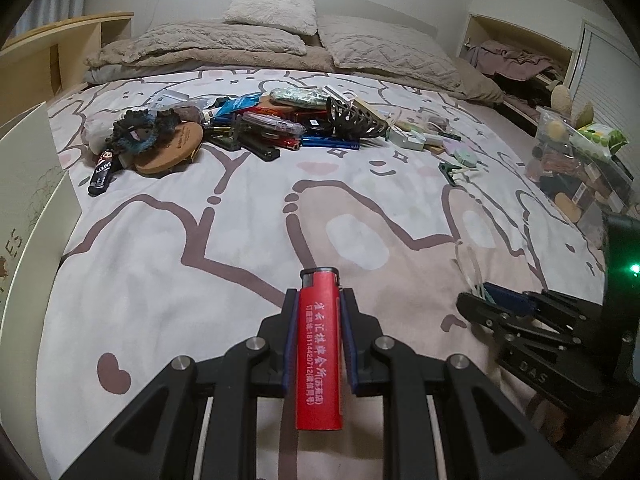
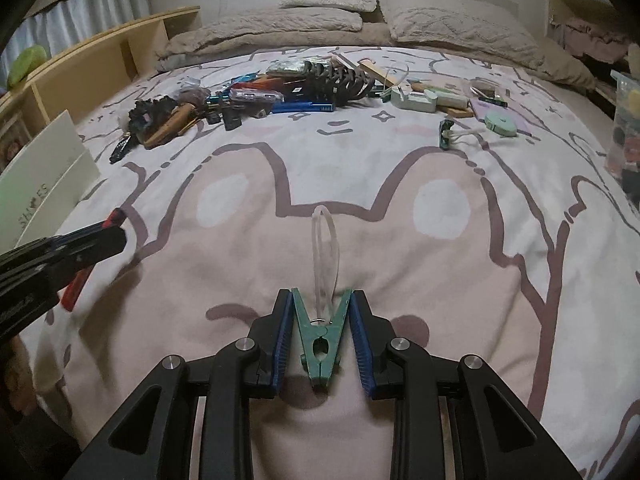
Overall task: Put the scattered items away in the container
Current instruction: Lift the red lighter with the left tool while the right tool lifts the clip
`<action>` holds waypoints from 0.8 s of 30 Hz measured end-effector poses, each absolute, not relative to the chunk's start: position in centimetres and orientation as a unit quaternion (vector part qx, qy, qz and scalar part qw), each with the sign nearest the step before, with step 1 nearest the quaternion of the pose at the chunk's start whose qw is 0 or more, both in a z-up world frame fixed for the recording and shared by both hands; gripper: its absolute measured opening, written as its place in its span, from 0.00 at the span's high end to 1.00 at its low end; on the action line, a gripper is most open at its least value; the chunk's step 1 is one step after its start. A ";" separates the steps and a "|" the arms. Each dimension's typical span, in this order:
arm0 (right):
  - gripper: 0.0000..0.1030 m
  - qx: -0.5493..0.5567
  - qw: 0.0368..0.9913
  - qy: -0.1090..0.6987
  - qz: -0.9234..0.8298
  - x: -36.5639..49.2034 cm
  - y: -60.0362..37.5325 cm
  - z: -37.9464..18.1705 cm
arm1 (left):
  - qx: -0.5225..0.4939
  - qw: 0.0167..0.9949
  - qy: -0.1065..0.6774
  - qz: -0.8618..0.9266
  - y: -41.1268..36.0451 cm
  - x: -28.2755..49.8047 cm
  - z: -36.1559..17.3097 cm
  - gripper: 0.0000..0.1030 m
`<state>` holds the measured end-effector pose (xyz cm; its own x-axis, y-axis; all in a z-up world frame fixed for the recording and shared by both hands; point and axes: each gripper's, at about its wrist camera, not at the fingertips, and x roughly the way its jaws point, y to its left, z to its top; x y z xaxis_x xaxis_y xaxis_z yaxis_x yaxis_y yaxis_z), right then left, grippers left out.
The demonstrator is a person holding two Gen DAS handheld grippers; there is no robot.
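Between the left gripper's (image 1: 319, 300) blue pads sits a red lighter (image 1: 319, 356) with white lettering and a black top. The right gripper (image 2: 322, 300), black with blue pads, grips a green clothespin (image 2: 320, 340) bearing a clear loop. Beneath both, the bedspread (image 2: 400, 264) is pinkish-white with brown-outlined cartoon shapes.

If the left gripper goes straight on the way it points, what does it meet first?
Probably the bare bedspread. The left gripper, shut on a red lighter, points down at it, well short of the pile.
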<state>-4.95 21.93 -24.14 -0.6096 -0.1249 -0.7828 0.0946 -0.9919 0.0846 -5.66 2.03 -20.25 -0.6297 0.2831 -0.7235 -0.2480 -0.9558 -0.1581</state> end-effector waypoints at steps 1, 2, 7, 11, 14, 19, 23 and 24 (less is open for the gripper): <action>0.72 0.436 0.062 -0.019 -0.898 -5.0 22.0 -24.2 | -0.405 0.147 -0.022 0.902 2.0 -5.6 -20.3 0.81; 0.72 0.434 0.062 -0.020 -0.898 -5.1 22.0 -24.4 | -0.405 0.147 -0.023 0.902 2.0 -5.6 -20.2 0.81; 0.72 0.425 0.066 -0.021 -0.903 -4.9 22.1 -24.2 | -0.404 0.147 -0.023 0.902 2.0 -5.6 -20.2 0.81; 0.72 0.414 0.071 -0.040 -0.907 -4.5 22.7 -23.3 | -0.400 0.147 -0.023 0.904 1.8 -5.3 -19.8 0.81; 0.72 0.401 0.072 -0.047 -0.912 -4.2 23.0 -22.2 | -0.390 0.142 -0.024 0.910 1.6 -5.0 -19.0 0.81; 0.72 0.378 0.081 -0.050 -0.921 -3.8 22.8 -19.9 | -0.381 0.140 -0.028 0.914 1.5 -5.0 -17.8 0.81; 0.72 0.360 0.091 -0.049 -0.927 -3.6 22.5 -18.0 | -0.373 0.140 -0.027 0.917 1.5 -4.9 -16.8 0.81; 0.72 0.356 0.093 -0.049 -0.928 -3.5 22.4 -17.6 | -0.370 0.140 -0.027 0.918 1.5 -4.8 -16.6 0.81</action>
<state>-3.51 22.37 -17.62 -0.7288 -0.2073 -0.6526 0.1374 -0.9780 0.1573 -4.81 1.45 -16.57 -0.6863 0.2781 -0.6721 -0.2376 -0.9591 -0.1542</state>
